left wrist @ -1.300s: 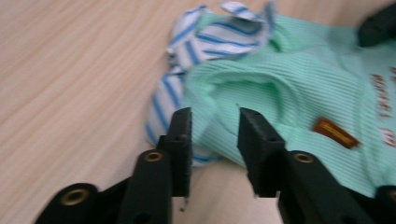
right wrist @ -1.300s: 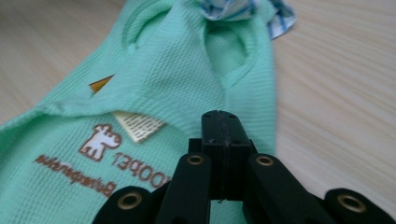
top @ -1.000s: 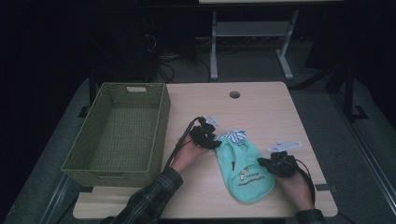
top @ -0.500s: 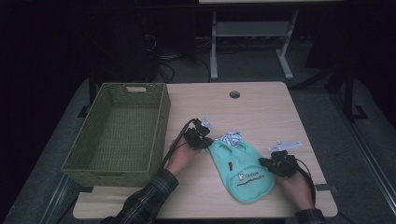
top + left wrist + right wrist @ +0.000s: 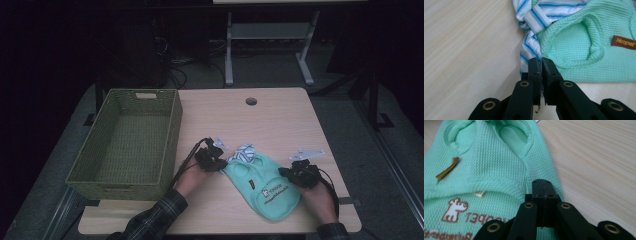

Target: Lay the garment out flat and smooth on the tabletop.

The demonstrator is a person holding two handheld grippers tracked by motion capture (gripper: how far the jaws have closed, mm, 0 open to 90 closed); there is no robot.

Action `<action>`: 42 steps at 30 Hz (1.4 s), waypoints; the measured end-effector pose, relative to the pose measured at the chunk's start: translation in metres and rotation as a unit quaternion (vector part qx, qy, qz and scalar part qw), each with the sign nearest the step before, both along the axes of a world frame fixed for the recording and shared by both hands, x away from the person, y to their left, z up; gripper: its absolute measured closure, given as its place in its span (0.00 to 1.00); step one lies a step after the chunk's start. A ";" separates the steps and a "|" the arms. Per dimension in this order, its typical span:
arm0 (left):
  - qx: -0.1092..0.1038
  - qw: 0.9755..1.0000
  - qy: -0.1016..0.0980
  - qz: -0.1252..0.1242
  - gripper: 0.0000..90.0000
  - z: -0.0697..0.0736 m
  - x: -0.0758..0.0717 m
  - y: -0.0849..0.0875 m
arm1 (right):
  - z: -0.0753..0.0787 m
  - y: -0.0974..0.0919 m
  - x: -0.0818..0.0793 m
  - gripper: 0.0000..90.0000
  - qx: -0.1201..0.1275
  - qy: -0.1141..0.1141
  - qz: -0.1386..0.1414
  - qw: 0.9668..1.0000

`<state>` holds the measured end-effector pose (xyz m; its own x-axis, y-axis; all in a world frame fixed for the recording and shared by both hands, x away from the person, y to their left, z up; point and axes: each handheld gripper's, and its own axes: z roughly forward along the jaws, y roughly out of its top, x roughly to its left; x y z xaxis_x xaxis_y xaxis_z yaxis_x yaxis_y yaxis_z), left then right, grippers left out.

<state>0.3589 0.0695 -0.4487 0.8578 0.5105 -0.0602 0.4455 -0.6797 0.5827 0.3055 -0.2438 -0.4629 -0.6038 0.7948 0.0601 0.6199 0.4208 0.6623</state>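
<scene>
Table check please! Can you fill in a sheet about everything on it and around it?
Surface: wooden table with a round hole.
Job's things: mint-green pet shirt lying flat; blue-striped white cloth at its collar end.
Clutter: green woven basket, standing at the left, nothing inside.
Grippers: left gripper shut on the shirt's striped edge; right gripper shut on the shirt's edge.
Cables: black cable trailing from the left gripper.
Surroundings: dark room, grey metal stand behind.
</scene>
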 end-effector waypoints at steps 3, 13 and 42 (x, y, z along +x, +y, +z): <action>-0.008 1.000 0.006 -0.002 0.92 0.001 -0.006 0.003 | 0.005 0.001 -0.004 1.00 0.022 -0.009 0.006 1.000; -0.032 0.999 0.003 0.014 0.57 0.004 -0.007 0.012 | 0.013 0.032 -0.009 1.00 0.051 -0.027 0.072 0.996; -0.018 1.000 -0.011 0.001 0.87 -0.010 -0.005 0.002 | -0.004 0.048 -0.001 1.00 0.011 0.006 0.087 0.996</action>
<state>0.3543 0.0713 -0.4585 0.8580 0.5103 -0.0596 0.4340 -0.6577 0.6157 0.3047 -0.1962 -0.4665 -0.7312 0.6768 0.0855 0.5475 0.5075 0.6653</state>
